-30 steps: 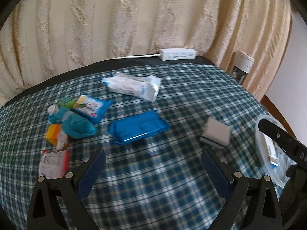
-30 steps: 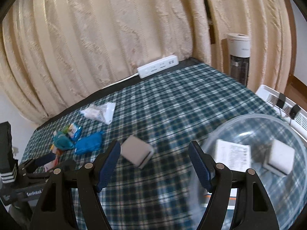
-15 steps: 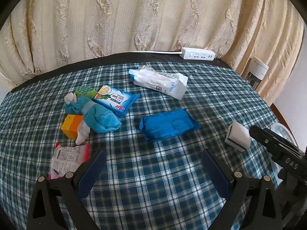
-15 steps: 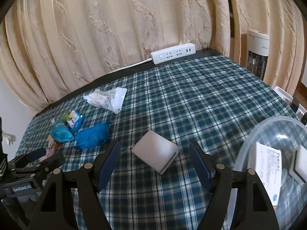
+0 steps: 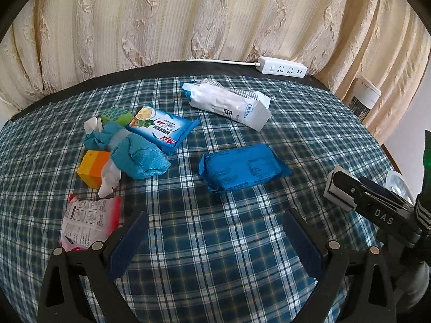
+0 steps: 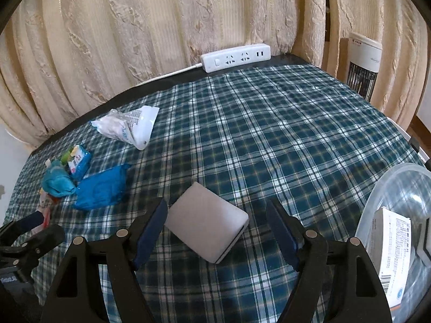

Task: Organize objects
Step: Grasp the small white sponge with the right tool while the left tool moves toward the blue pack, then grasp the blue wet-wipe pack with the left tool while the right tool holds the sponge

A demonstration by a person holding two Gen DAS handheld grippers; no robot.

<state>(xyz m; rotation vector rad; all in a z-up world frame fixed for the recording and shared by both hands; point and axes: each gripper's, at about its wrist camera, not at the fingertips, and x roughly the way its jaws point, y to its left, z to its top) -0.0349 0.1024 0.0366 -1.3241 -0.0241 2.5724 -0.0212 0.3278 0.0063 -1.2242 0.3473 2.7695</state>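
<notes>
The table under its blue-and-white plaid cloth (image 6: 282, 123) fills both views, with a clear round plastic tub (image 6: 398, 196) at its right edge already holding a white labelled box (image 6: 393, 253), so the tub reads as the place where things are being gathered. Next in size, a loose cluster lies on the left part of the cloth: a white crinkled plastic packet (image 5: 229, 102), a flat blue foil-wrapped pack (image 5: 242, 168), a blue printed wipes pouch (image 5: 164, 129), a teal bundled cloth (image 5: 134, 156), an orange-yellow block (image 5: 93, 165) and a red-and-white sachet (image 5: 86, 220). The step in hand looks like picking up the pale grey rectangular sponge pad with a white edge (image 6: 206, 231), which lies flat on the cloth, well apart from the cluster and near the tub. The right gripper (image 6: 215, 231) is spread wide with the pad between its fingers; the left pad seems to touch or nearly touch a corner, the right one stands clear. To grip well, I would centre the pad between the fingers, square them to its long sides since it sits skewed, go low enough to catch the side walls, then close gently, as it probably compresses. The left gripper (image 5: 215, 242) hangs released and empty over bare cloth.
</notes>
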